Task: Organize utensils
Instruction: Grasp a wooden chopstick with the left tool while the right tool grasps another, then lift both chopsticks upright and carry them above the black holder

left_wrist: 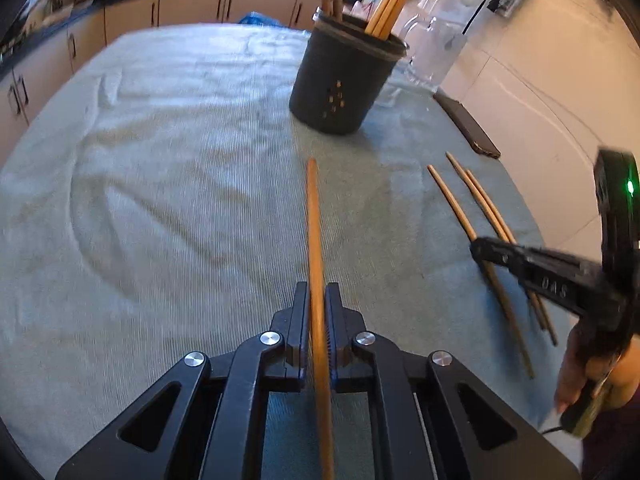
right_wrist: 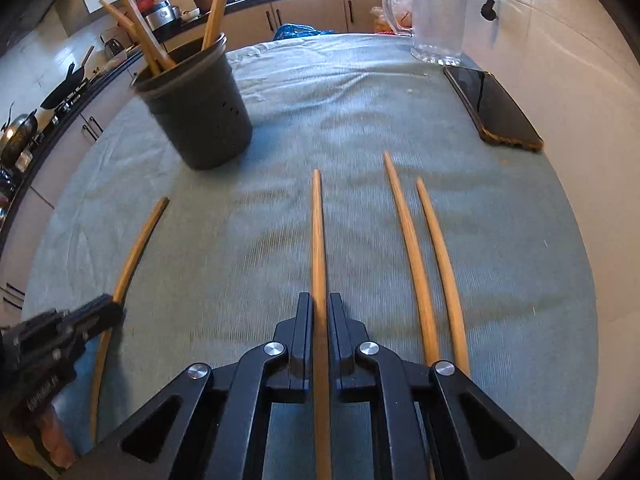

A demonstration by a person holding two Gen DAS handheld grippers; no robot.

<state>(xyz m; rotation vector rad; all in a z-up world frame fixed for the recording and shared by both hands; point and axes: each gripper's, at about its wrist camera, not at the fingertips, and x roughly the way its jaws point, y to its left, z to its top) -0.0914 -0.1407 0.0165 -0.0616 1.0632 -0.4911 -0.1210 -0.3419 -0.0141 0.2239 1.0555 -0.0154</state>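
The desk [right_wrist: 360, 92] was spread with a pale green ribbed cloth [left_wrist: 180, 168], which gave the thin wooden pieces a soft, non-slip bed and probably made them easier to pinch up. Toward its far side stood the dark round holder [right_wrist: 200, 120], perforated low on its wall, with several chopsticks already standing in it and leaning against the rim; it looked like the place the loose ones were meant to go. Beyond it a clear glass jug [right_wrist: 438, 16] stood by the wall, and a dark phone [right_wrist: 496, 108] lay flat near the desk's right edge.

The left claw [left_wrist: 318, 296] was clamped shut on one chopstick [left_wrist: 314, 224], the stick running straight out between the jaws and pointing toward the holder. The right claw [right_wrist: 319, 308] was likewise closed on its own chopstick [right_wrist: 318, 232], gripped part-way along its length so the tip projected forward; whether this stick had left the cloth I could not tell.

Just right of that grip, two more chopsticks [right_wrist: 416, 256] lay side by side on the cloth, near each other and roughly parallel, not yet collected. Both held sticks seemed lined up for dropping tip-first into the holder.
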